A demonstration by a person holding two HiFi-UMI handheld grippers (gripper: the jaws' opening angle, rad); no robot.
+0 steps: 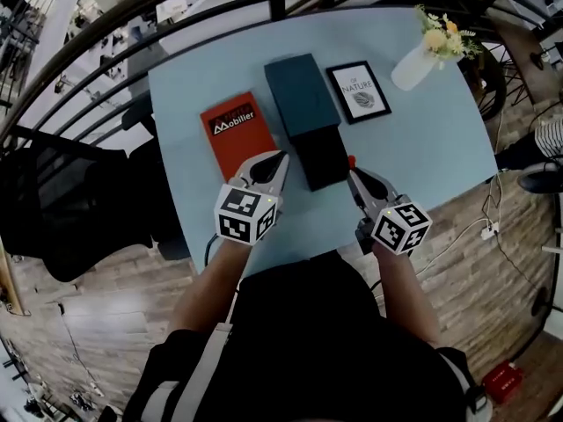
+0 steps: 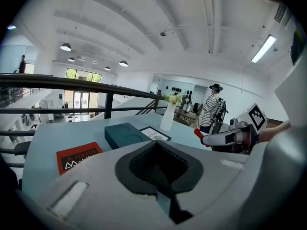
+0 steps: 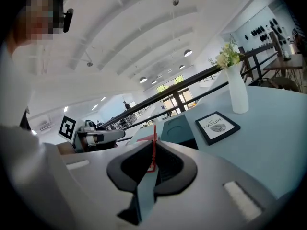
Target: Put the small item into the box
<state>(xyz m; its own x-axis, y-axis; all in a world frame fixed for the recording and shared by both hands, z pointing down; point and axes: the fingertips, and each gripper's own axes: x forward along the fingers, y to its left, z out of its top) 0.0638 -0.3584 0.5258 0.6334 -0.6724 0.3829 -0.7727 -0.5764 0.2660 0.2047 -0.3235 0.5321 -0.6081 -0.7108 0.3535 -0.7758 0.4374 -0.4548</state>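
Right gripper (image 1: 354,178): my jaws clamped on small red item (image 3: 153,147); carry step; next, position over box (image 1: 321,161), release.

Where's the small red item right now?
In the head view, the small red item is pinched in the right hand-held gripper, just right of the black box, near the table's front edge.

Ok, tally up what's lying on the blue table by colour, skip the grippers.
Red: 1, the booklet
Teal: 1, the larger box
Black: 2, the smaller box and the picture frame
White: 1, the vase
Total: 5
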